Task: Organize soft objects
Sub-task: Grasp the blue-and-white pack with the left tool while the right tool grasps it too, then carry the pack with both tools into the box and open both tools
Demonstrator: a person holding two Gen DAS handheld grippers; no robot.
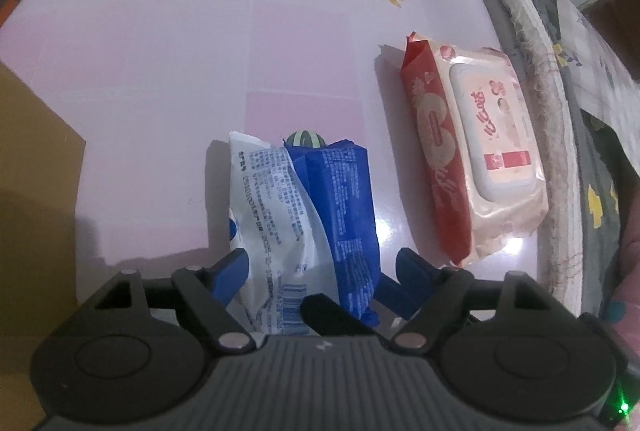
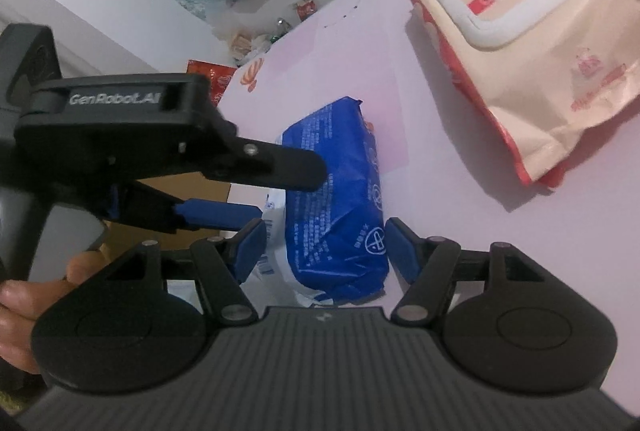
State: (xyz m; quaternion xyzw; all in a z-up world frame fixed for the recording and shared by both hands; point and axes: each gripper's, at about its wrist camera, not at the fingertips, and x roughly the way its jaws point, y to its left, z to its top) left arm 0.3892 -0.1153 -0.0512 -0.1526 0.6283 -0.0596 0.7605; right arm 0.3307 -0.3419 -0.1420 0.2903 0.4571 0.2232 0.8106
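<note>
A: Checking both wrist views. Blue-and-white pack (image 1: 308, 227) lies on the pink table (image 1: 160, 91), between the left gripper (image 1: 324, 263) fingers, which are spread and not pinching it.

B: Right gripper (image 2: 324, 247)?

A: Same pack, jaws apart either side, nothing clamped. Wet-wipes pack (image 1: 476, 151) sits near the table's right edge, apart from it.

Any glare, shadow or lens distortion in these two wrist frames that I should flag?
Left wrist view: glare spots on the pink table beside the blue and white pack; the wet wipes pack throws a soft shadow leftward; fisheye bows the table's far edge. Right wrist view: even light, the other gripper's black body looms large at left, slightly soft.
</note>
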